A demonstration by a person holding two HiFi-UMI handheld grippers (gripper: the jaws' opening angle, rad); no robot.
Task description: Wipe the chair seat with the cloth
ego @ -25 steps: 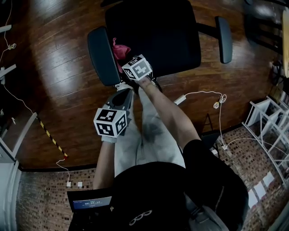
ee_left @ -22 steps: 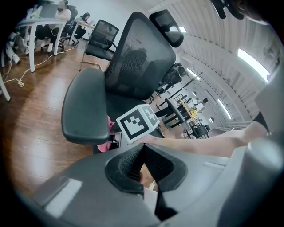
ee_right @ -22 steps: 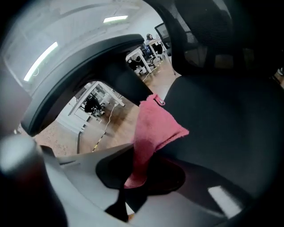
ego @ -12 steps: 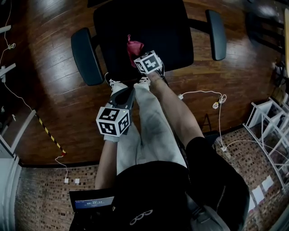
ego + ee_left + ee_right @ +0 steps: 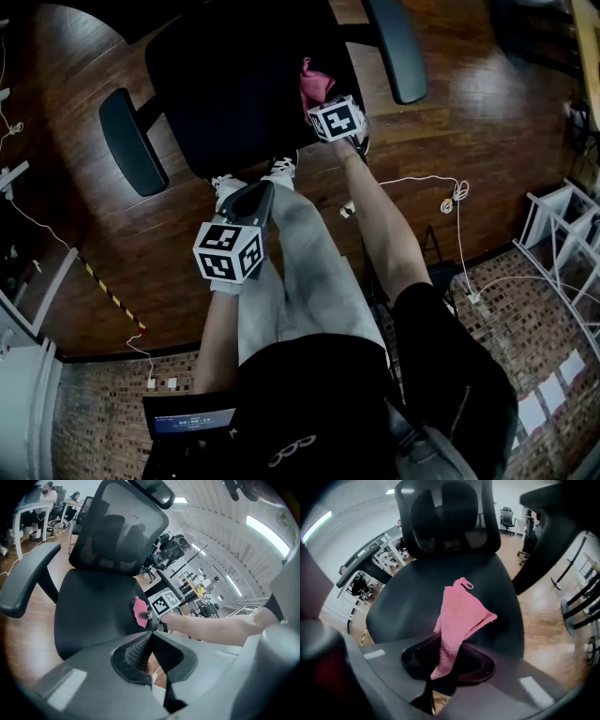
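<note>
Head view, from the left: the left tongs [image 5: 150, 638], pressed together on nothing, hang just short of the front edge of the chair seat [image 5: 234, 94], probably held clear as the idle tool. At the seat's right front corner the right tongs [image 5: 446, 660] pinch the pink cloth [image 5: 461, 609], its free end spread over the seat, apparently ready for a wiping stroke.

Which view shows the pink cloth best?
The right gripper view: the pink cloth fills its centre, pinched in the fingers of the right gripper over the chair seat. The head view and left gripper view show only a small pink patch.
</note>
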